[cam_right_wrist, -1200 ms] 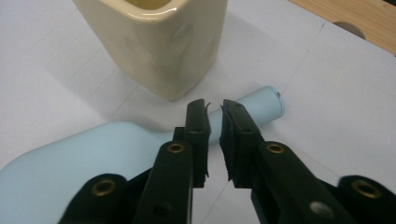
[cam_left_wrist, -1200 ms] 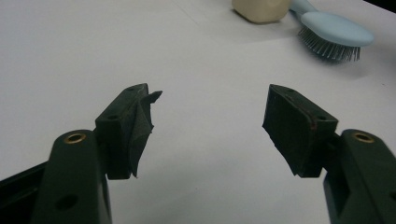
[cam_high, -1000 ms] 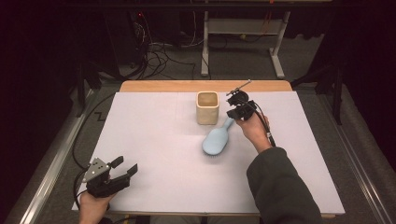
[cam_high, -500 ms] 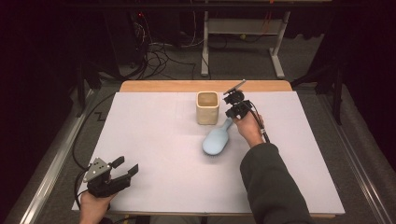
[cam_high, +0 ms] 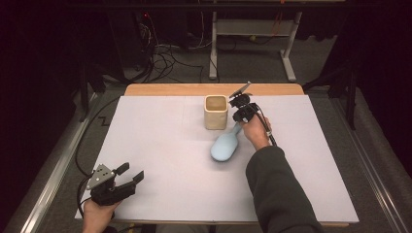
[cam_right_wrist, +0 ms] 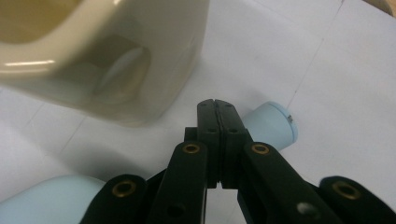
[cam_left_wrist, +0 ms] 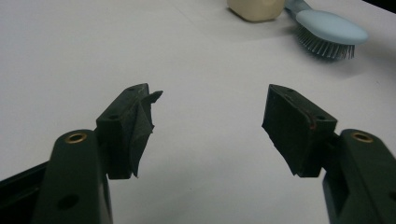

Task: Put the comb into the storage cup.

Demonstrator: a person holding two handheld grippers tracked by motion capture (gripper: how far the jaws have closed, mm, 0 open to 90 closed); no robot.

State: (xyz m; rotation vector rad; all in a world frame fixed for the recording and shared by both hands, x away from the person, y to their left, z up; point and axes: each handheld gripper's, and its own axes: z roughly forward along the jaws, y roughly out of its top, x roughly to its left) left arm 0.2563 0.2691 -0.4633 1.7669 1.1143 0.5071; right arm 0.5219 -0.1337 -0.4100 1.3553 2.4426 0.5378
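Observation:
A light blue hairbrush (cam_high: 224, 147) lies bristles down on the white table, its handle pointing at a cream square cup (cam_high: 215, 111). My right gripper (cam_high: 239, 116) hovers right over that handle, just right of the cup. In the right gripper view its jaws (cam_right_wrist: 217, 102) are pressed together with nothing between them; the handle (cam_right_wrist: 273, 128) runs across beneath them and the cup (cam_right_wrist: 116, 56) stands close at the upper left. My left gripper (cam_high: 132, 172) rests open at the near left corner. Its view (cam_left_wrist: 210, 98) shows the brush (cam_left_wrist: 331, 35) and the cup (cam_left_wrist: 256, 9) far off.
The white sheet (cam_high: 160, 141) covers the table, with a bare wooden strip (cam_high: 165, 90) along the far edge. Cables (cam_high: 165, 53) and a metal frame (cam_high: 252, 29) stand on the floor beyond. A cable trails off the table's left side.
My right gripper has edged a little left, closer to the cup, staying over the brush handle. The brush, the cup and the left gripper have not moved.

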